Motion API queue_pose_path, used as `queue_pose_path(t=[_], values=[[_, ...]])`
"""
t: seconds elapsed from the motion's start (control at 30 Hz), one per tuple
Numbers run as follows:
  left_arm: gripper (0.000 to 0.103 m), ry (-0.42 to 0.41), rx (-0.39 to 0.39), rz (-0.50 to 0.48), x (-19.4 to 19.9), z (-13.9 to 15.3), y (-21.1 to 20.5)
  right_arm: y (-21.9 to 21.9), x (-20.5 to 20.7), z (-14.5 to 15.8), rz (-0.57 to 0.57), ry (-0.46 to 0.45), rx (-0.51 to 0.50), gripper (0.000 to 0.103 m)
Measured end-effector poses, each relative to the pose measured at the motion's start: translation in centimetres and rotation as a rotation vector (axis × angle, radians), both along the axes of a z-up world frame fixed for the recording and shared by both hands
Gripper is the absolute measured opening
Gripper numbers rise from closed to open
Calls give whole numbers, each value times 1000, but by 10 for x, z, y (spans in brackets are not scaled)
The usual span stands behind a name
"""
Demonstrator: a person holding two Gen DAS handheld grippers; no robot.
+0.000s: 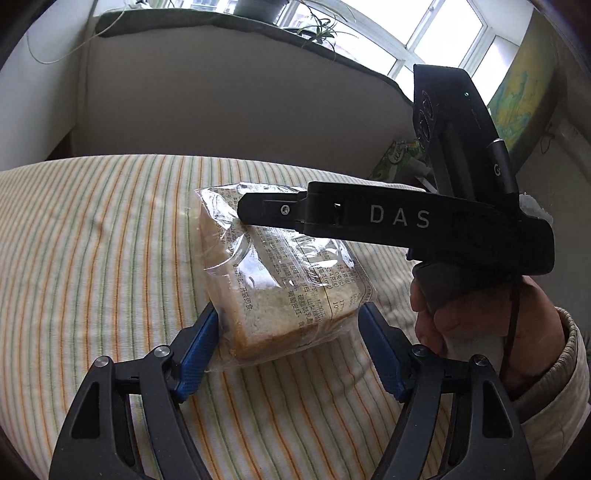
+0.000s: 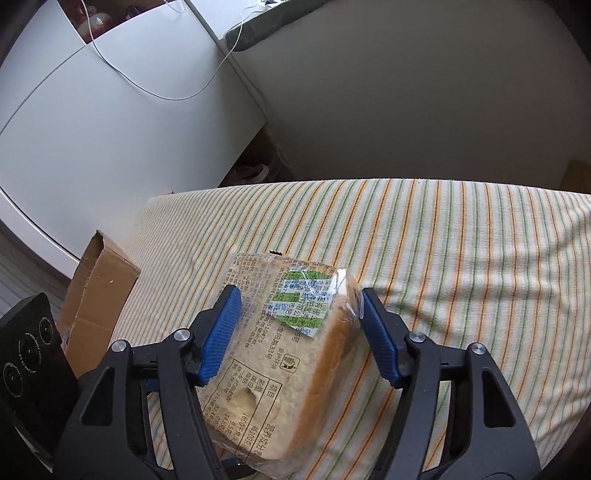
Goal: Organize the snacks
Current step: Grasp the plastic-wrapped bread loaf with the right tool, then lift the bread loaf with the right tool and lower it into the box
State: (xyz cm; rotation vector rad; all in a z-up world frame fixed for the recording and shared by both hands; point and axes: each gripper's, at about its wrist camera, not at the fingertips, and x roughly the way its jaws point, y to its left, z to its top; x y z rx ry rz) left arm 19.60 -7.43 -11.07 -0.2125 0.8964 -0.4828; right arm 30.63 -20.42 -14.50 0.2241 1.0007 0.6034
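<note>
The left gripper (image 1: 289, 310) stood released, its blue pads (image 1: 199, 350) set on both sides of the near end of the bread package (image 1: 280, 280). The left pad lay against the clear wrapper, while the right pad was just beside the package's corner and did not press it.

The package, sliced bread in printed clear plastic, lay flat on the striped cloth (image 1: 92, 240). In the right wrist view, the right gripper (image 2: 301, 293) also had the package between its jaws. One pad was against the wrapper and the other was just at the wrapper's edge. I cannot tell whether these pads squeezed the bread or only stood close to it.

In the left wrist view, a finger of the right gripper reached over the far end of the package, and a hand (image 1: 461, 321) in a pale sleeve (image 1: 554, 387) held its handle.

Farther off, a cardboard box (image 2: 96, 288) stood beside the edge of the cloth. Behind all was a window (image 1: 424, 29) with plants (image 1: 317, 29) on the sill.
</note>
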Motion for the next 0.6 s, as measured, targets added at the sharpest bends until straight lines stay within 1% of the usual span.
queue_pose_path(t=[0.1, 0.17, 0.37, 0.6], values=[[72, -2, -19, 5, -1, 0, 0, 3, -6, 3, -6, -8, -4, 65], [72, -19, -28, 7, -5, 4, 3, 4, -9, 6, -8, -12, -1, 64], [72, -88, -8, -14, -16, 20, 6, -6, -22, 22, -28, -48, 8, 64], [72, -107, -3, -34, -32, 27, 5, -20, -42, 34, -57, -57, 50, 64]])
